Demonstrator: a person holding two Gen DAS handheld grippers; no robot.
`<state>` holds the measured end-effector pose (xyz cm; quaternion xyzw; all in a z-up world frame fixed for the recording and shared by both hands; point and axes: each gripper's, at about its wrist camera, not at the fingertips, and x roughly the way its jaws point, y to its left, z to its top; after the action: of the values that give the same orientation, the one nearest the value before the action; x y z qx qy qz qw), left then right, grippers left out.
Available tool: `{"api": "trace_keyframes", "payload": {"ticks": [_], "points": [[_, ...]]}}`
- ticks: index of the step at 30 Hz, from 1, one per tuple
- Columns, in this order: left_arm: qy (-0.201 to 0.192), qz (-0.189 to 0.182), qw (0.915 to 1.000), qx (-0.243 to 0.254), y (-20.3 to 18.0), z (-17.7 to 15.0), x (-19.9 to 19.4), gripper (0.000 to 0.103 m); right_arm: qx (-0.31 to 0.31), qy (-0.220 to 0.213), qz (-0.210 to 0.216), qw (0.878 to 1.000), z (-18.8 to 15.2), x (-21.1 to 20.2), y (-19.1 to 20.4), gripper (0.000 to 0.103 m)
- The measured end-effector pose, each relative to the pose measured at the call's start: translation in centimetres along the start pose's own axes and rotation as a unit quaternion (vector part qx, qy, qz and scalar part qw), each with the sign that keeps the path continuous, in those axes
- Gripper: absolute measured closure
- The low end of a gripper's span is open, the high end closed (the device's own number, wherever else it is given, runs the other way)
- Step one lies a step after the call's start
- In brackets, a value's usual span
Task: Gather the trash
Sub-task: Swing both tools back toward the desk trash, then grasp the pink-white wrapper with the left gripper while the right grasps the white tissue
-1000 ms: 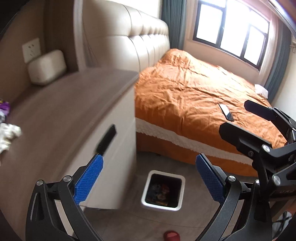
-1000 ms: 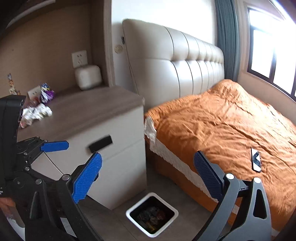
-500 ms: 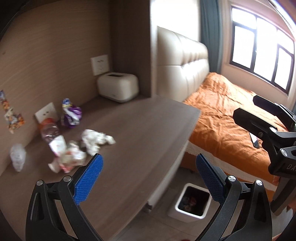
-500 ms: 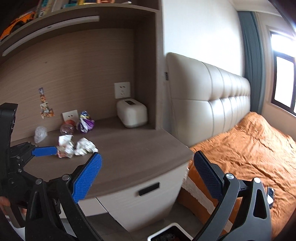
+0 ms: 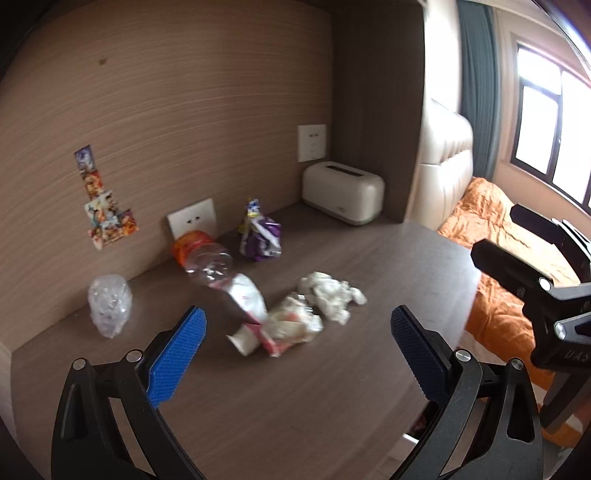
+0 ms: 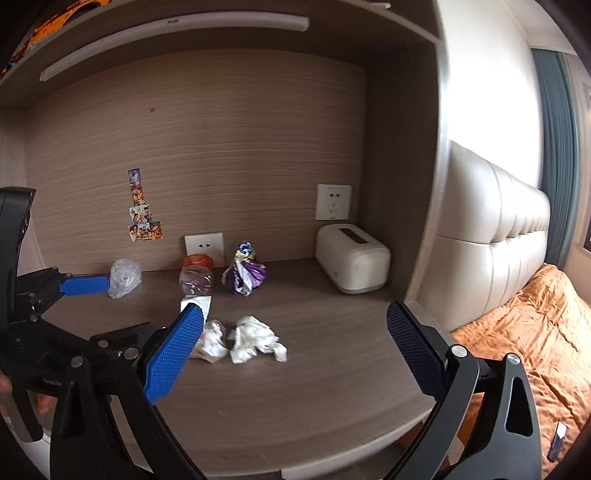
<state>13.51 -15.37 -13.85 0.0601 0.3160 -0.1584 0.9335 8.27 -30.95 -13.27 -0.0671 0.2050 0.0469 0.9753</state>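
Trash lies on the brown nightstand top: a crumpled white tissue, a crumpled wrapper, a lying plastic bottle with an orange label, a purple snack bag and a clear plastic wad. My left gripper is open and empty above the table, just in front of the wrapper. My right gripper is open and empty, to the right of the left one. The right wrist view shows the tissue, wrapper, bottle and purple bag.
A cream box stands at the back right by a wall socket. A shelf overhangs the table. The orange bed and padded headboard lie to the right. A corner of the white bin shows below the table edge.
Both grippers have swung up and left, from the floor bin and bed to the nightstand top. The trash is now closer and centred. Both stay open and empty.
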Motion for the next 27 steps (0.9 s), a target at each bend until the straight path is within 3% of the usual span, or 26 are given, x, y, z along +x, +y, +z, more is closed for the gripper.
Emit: {"api": "trace_keyframes", "payload": {"ticks": [6,12,22,25,27], "points": [[0.024,0.009,0.9995,-0.016,4.3,1.1,4.7,0.005,0.0,0.023,-0.007,1.0,-0.3,6.0,2.6,0.004],[0.047,-0.008,0.9983,-0.034,7.4,1.5,10.0,0.005,0.012,0.038,-0.028,0.999,-0.9,10.9,3.1,0.004],[0.112,-0.034,0.9916,-0.055,9.6,1.1,16.7,0.008,0.032,0.139,-0.06,0.988,-3.2,17.8,3.1,0.004],[0.133,-0.051,0.9884,-0.052,9.4,0.6,17.8,0.016,0.022,0.17,-0.055,0.984,-4.0,19.1,3.6,0.018],[0.144,-0.064,0.9863,-0.049,9.0,0.3,18.4,0.031,0.018,0.19,-0.045,0.981,-4.2,19.9,3.9,0.03]]}}
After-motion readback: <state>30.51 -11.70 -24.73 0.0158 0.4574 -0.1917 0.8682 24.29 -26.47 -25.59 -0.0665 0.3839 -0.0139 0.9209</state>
